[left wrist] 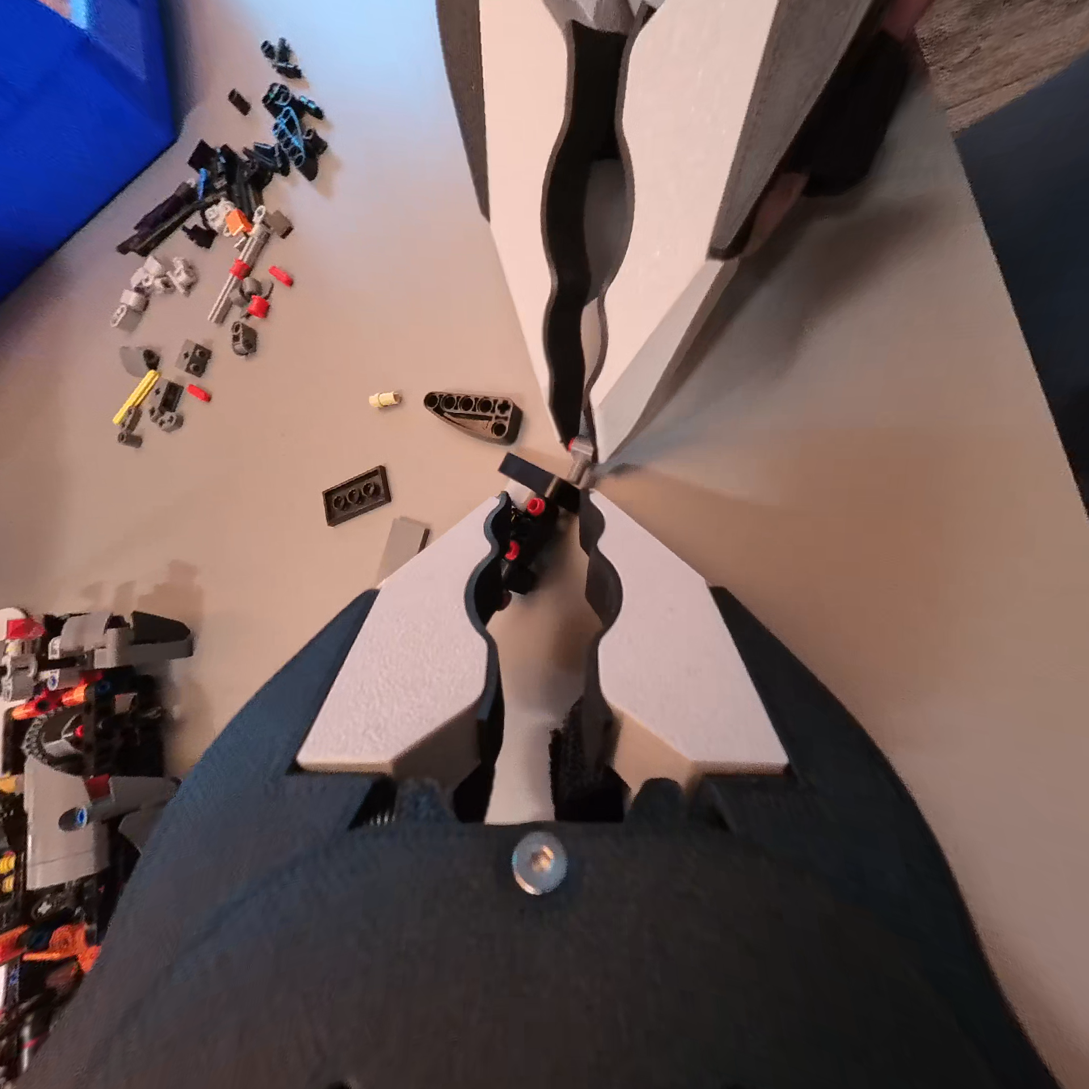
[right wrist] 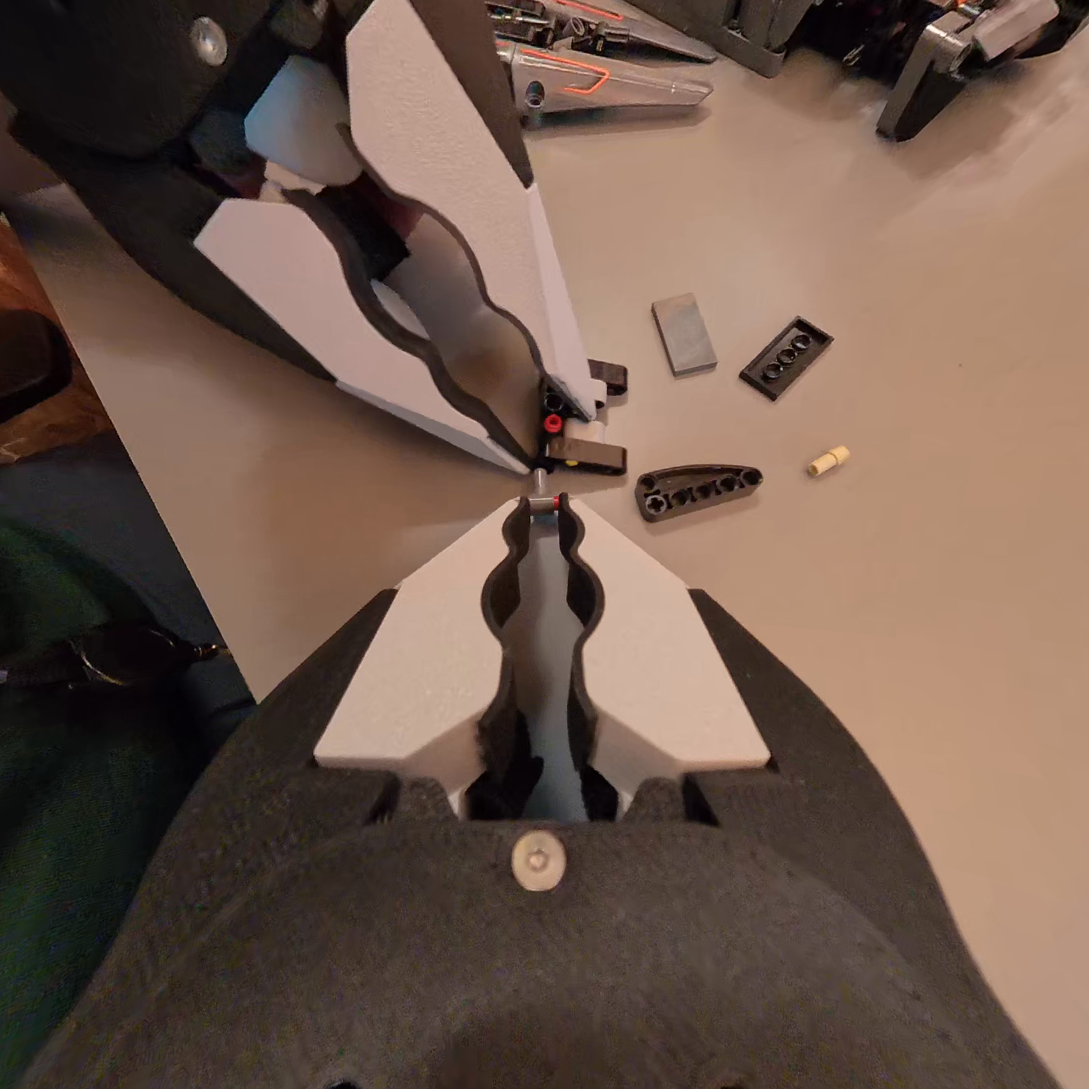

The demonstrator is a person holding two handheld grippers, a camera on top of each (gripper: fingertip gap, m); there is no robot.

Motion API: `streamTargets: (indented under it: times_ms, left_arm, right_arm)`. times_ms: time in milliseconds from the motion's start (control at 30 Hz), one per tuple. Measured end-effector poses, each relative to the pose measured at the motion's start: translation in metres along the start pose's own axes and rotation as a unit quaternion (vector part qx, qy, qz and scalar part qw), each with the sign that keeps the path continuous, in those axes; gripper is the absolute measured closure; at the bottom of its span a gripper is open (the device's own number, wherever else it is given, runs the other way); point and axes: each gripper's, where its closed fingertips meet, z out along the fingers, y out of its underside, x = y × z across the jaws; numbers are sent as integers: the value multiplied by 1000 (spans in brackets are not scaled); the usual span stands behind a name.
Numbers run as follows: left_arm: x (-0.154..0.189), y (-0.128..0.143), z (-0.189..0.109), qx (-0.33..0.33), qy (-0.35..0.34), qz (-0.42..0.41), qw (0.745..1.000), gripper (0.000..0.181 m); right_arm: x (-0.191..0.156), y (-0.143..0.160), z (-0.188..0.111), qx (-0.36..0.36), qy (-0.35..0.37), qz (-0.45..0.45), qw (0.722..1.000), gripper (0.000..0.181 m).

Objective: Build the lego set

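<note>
My left gripper [left wrist: 539, 507] is shut on a small black sub-assembly with red pins [left wrist: 524, 542]; it also shows in the right wrist view [right wrist: 580, 436]. My right gripper [right wrist: 543, 502] is shut on a small grey connector piece [right wrist: 542, 501] with a red end. The grey piece's stub points at the black sub-assembly, tip to tip with it. In the left wrist view the right gripper [left wrist: 580, 448] comes in from above, holding the grey piece [left wrist: 580, 456] against the sub-assembly.
On the table lie a black curved panel [right wrist: 698, 492], a tan pin [right wrist: 828, 461], a black plate [right wrist: 786, 356] and a grey tile [right wrist: 683, 334]. A pile of loose parts [left wrist: 224, 236] lies far left. The part-built model [left wrist: 65, 736] stands at left; a blue box [left wrist: 71, 129] is behind. About 5 cm separates my left fingertips from the grey tile [right wrist: 683, 334].
</note>
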Motion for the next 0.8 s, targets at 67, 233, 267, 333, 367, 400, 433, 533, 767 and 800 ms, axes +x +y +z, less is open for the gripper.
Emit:
streamTargets:
  times_ms: [67,233,267,333,367,400,433,533,767,800]
  left_arm:
    - [-2,0,2,-8,-19,-11,1000,161]
    - [-4,-1,3,-7,-40,-29,999,161]
    - [-4,-1,3,-6,-41,-29,999,161]
    - [-5,-1,3,0,-39,-36,999,161]
    - [-5,-1,3,3,-41,-36,999,161]
    - [-5,-1,3,5,-42,-38,998,161]
    - [-5,-1,3,8,-42,-41,998,161]
    - [-5,-1,3,14,-43,-46,998,161]
    - [-5,-1,4,21,-43,-46,998,160]
    - [-5,-1,4,22,-45,-46,998,161]
  right_arm:
    - [4,-1,0,-1,3,0,1000,174]
    - [10,-2,-1,3,2,5,1000,174]
    - [10,-2,-1,6,1,6,1000,174]
    - [10,-3,-1,7,-6,8,1000,174]
    - [9,-3,-2,8,-8,8,1000,174]
    - [10,-4,-2,10,-7,10,1000,174]
    - [10,-4,-2,10,-7,10,1000,174]
    - [9,-4,-2,10,-8,10,1000,174]
    - [10,-4,0,5,3,5,1000,174]
    - [10,-4,1,3,6,5,1000,174]
